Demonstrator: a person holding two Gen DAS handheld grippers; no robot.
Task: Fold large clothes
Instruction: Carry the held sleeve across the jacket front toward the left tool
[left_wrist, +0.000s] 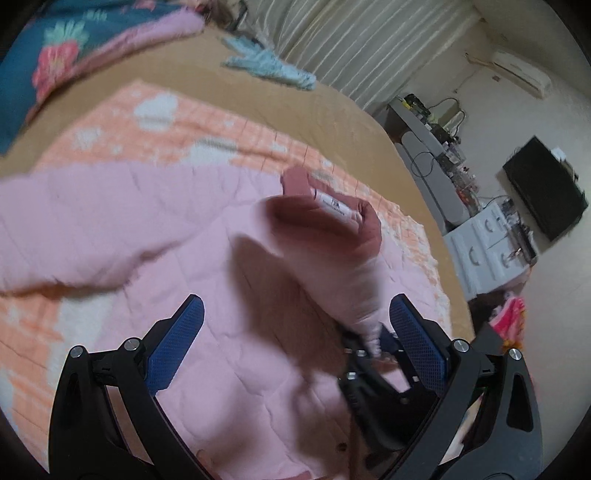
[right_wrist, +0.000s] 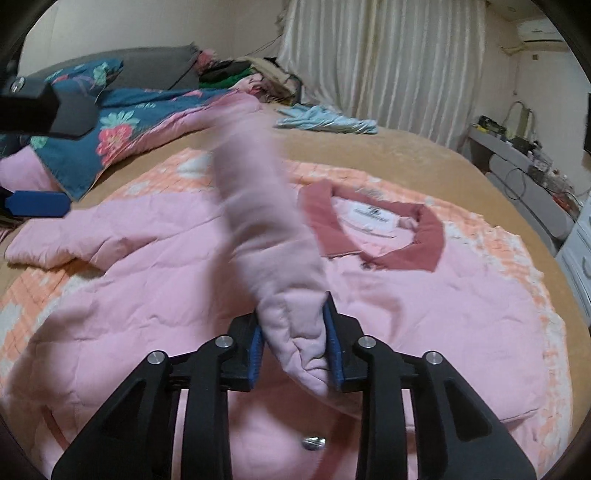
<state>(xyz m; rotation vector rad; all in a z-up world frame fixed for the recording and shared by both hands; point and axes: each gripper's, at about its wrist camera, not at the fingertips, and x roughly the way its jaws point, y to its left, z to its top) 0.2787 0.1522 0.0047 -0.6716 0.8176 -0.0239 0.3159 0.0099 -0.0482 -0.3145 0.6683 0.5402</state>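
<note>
The jaws of the right gripper (right_wrist: 295, 347) are pinched on a sleeve (right_wrist: 258, 221) of the pink jacket (right_wrist: 424, 314), which is spread on the bed (right_wrist: 406, 155). The left gripper (left_wrist: 291, 347) is held above the jacket, jaws spread, nothing between them.

Pink jacket (right_wrist: 424, 295), darker collar (right_wrist: 417, 236); orange-checked blanket (left_wrist: 221, 136).

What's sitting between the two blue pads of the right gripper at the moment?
A bunched pink sleeve of the jacket fills the gap between the right gripper pads, seen in the right wrist view.
</note>
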